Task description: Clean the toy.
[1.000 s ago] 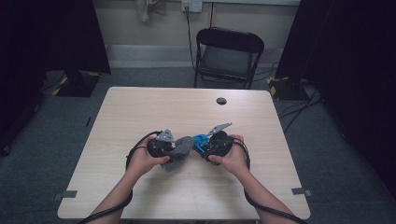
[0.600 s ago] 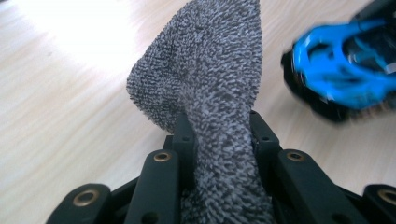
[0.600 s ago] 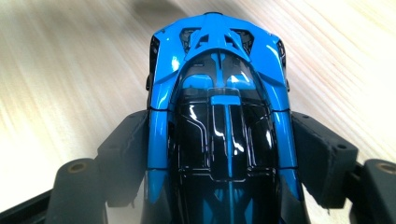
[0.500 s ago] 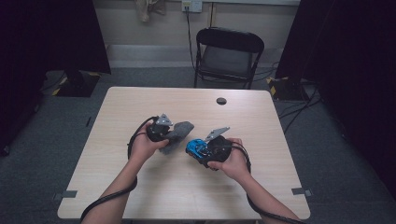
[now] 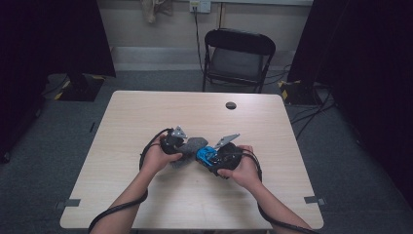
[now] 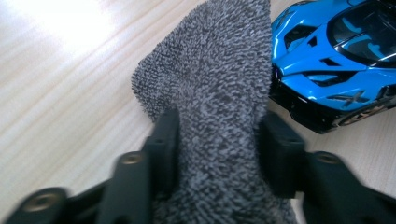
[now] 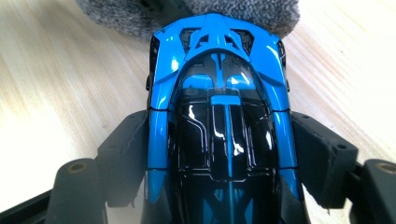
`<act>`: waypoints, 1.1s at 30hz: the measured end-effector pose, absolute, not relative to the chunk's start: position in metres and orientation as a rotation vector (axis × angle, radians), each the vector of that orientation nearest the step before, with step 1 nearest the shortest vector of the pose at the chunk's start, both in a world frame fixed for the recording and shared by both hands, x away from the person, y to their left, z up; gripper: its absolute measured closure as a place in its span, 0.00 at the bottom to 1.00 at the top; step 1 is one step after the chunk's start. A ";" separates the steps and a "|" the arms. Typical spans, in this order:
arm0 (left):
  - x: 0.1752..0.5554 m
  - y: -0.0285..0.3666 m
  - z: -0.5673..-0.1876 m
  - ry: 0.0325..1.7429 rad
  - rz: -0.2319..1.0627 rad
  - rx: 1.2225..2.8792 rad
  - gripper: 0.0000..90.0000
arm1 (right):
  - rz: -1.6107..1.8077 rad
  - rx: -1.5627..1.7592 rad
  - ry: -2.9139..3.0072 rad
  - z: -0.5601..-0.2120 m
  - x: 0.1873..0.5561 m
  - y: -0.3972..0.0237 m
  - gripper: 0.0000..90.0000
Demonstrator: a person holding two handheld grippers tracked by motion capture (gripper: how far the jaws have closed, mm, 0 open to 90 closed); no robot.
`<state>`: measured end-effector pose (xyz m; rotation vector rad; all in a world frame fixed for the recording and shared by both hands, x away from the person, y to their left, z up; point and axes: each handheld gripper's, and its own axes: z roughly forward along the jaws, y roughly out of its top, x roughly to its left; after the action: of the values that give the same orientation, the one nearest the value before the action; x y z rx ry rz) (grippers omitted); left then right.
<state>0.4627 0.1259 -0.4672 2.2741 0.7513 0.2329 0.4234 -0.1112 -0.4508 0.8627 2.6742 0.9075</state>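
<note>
Your left claw [image 6: 217, 140], jaws just opened wider, grips the grey cloth [image 6: 219, 88], whose edge touches the blue toy car [image 7: 219, 116]. Your right claw [image 7: 219, 154] clamps the car's sides. Bare table [image 5: 146, 112] surrounds both.

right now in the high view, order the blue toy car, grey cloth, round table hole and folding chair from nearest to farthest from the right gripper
1. blue toy car, between its jaws
2. grey cloth, just left
3. round table hole, toward the far edge
4. folding chair, beyond the table

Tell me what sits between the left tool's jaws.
A grey cloth fills the gap between the left tool's jaws, seen in the left gripper view.
</note>
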 end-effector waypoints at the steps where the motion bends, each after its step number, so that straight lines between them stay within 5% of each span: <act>1: 0.462 0.126 -0.467 0.754 0.236 2.264 0.51 | 0.904 0.864 2.678 -0.452 0.424 -0.111 0.29; 4: 0.457 0.128 -0.462 0.736 0.242 2.270 0.40 | 0.902 0.865 2.677 -0.452 0.424 -0.111 0.29; 8: 0.453 0.134 -0.462 0.716 0.258 2.312 0.39 | 0.908 0.866 2.677 -0.452 0.424 -0.111 0.29; 10: 0.452 0.137 -0.466 0.708 0.231 2.321 0.45 | 0.907 0.866 2.682 -0.453 0.424 -0.110 0.29; 12: 0.452 0.139 -0.468 0.683 0.229 2.342 0.68 | 0.909 0.860 2.685 -0.453 0.423 -0.108 0.29; 15: 0.455 0.142 -0.466 0.721 0.222 2.303 0.77 | 0.909 0.845 2.698 -0.453 0.421 -0.105 0.29; 33: 0.447 0.136 -0.456 0.609 0.113 2.281 0.81 | 0.901 0.902 2.655 -0.453 0.431 -0.110 0.29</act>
<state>0.4470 0.1356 -0.4560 2.2814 0.6092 0.1129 0.4312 -0.1096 -0.4534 0.9020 2.6546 0.9015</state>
